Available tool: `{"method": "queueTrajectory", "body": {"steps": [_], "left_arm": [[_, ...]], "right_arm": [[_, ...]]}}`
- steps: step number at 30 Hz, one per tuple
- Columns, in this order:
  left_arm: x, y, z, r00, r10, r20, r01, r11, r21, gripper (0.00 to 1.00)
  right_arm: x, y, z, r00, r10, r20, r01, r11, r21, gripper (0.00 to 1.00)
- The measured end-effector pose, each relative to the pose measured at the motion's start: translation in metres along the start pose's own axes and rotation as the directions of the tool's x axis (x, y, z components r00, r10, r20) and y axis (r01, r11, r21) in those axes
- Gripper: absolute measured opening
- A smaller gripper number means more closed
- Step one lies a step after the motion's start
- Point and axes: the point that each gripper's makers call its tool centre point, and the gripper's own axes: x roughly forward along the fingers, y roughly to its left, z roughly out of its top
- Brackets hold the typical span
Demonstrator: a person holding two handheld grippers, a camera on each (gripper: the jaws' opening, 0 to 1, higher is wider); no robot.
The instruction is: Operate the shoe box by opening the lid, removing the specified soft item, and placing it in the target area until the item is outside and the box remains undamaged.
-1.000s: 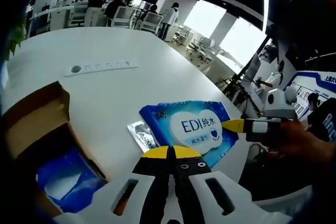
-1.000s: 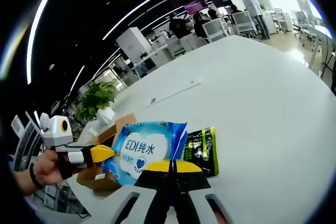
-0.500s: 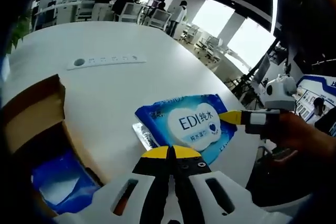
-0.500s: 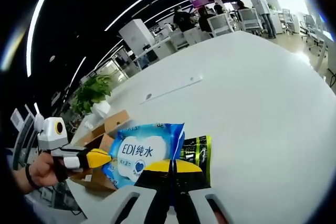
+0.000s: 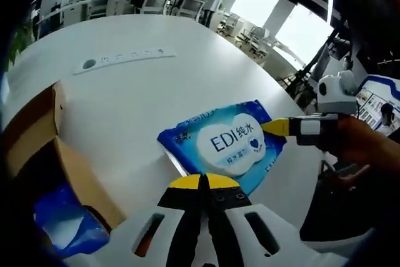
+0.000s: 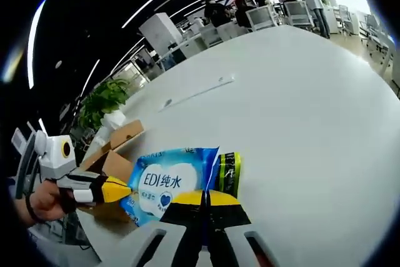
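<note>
1. The blue wipes pack point(image 5: 222, 148) reads "EDI纯水" on its white label and is held between both tools above the white table point(image 5: 125, 101).
2. The left gripper point(image 5: 201, 182) has its jaws pressed together on the pack's near edge; the right gripper point(image 6: 203, 198) pinches the opposite edge.
3. The left gripper view shows the open shoe box point(image 5: 44, 154) on the left with a blue packet point(image 5: 65, 229) inside.
4. The right gripper view shows a green-and-black packet point(image 6: 228, 172) just behind the pack, and a potted plant point(image 6: 106, 101) far left.

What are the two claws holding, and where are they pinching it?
Both claws hold the blue wet wipes pack: the left claw pinches one edge, the right claw the opposite edge.
</note>
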Motion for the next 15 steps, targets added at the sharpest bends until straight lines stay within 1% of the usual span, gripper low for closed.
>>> {"method": "queueTrajectory", "body": {"steps": [3, 7, 9, 11, 15], "left_arm": [[0.003, 0.002, 0.0, 1.0, 0.013, -0.009, -0.013, 1.0, -0.018, 0.0], [0.008, 0.003, -0.001, 0.999, 0.028, -0.023, -0.029, 0.999, -0.018, 0.0], [0.011, 0.003, -0.003, 0.998, 0.039, -0.049, -0.039, 0.999, 0.002, 0.0], [0.012, 0.005, -0.003, 0.997, 0.052, -0.061, -0.051, 0.999, 0.011, 0.0], [0.011, 0.008, -0.004, 0.996, 0.062, -0.058, -0.062, 0.998, -0.007, 0.0]], "right_arm": [[0.004, -0.003, 0.0, 1.0, 0.003, -0.008, -0.003, 1.0, -0.007, 0.0], [0.009, -0.006, 0.001, 1.0, 0.004, -0.018, -0.004, 1.0, -0.014, 0.0], [0.012, -0.009, -0.002, 0.999, -0.005, -0.036, 0.004, 0.999, -0.034, 0.0], [0.015, -0.011, -0.004, 0.999, -0.008, -0.043, 0.007, 0.999, -0.036, 0.0], [0.017, -0.01, -0.003, 0.999, -0.008, -0.044, 0.006, 0.999, -0.048, 0.0]]}}
